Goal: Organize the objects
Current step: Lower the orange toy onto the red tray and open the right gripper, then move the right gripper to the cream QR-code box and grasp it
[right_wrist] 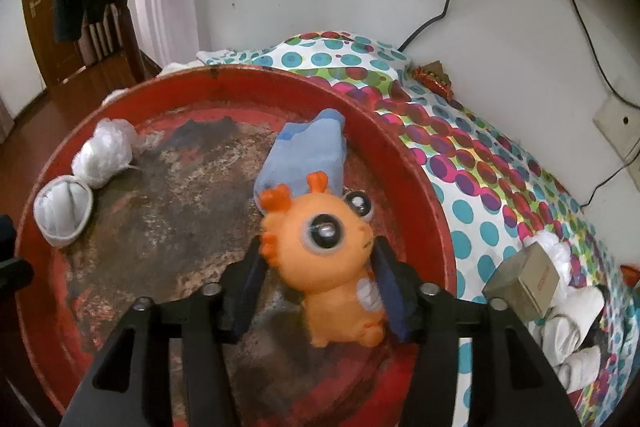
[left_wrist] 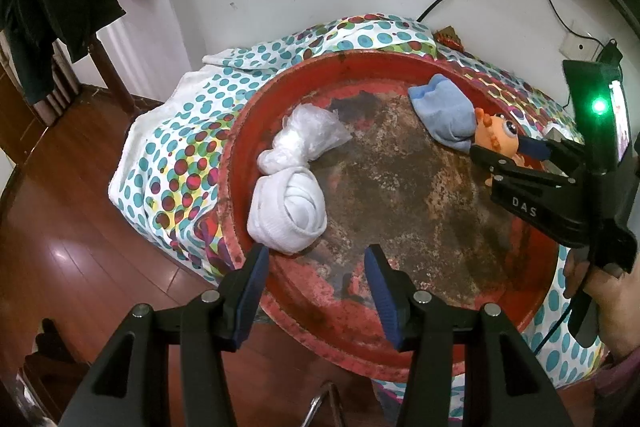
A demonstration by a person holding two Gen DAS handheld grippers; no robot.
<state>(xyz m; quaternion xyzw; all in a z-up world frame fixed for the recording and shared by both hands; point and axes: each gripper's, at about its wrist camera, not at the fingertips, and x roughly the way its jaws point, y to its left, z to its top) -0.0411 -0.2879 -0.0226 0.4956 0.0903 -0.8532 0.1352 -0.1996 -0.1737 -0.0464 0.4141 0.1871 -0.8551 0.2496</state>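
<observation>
the right gripper held the orange toy between its fingers over the red tray, just beside the blue sock. the left gripper was wide apart and unloaded at the near rim, next to the white sock.

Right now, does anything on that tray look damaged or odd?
Yes: the red tray has its paint worn off across the middle, leaving dark rusty patches. The socks, bag and toy look fine.
</observation>
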